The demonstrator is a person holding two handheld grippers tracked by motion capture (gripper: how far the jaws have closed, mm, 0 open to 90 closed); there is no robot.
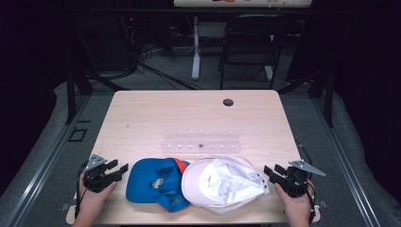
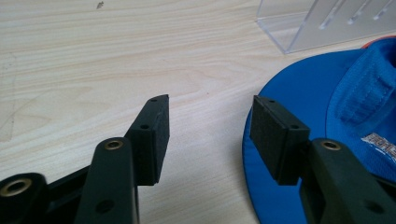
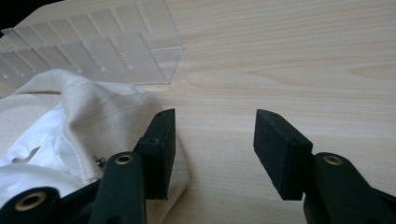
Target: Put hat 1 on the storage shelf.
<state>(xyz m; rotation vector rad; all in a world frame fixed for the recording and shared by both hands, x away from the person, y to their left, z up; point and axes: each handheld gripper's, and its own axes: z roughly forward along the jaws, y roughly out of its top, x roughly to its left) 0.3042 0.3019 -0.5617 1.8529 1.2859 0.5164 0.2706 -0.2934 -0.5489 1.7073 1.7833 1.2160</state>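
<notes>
Caps (image 1: 156,183) lie side by side at the table's (image 1: 142,118) near edge, between your grippers. Both sets of jaws are apart and empty; pinch each brim squarely, clear of the rack (image 1: 201,144).

Count on the surface (image 1: 142,118): two caps, one blue cap (image 1: 156,182) at lower centre-left and one white cap (image 1: 222,184) at lower centre-right, touching. One clear plastic rack (image 1: 201,141) at centre frame. Two claws: left claw (image 1: 120,169) at lower left, right claw (image 1: 270,171) at lower right. One dark round grommet (image 1: 228,102) at upper centre.
</notes>
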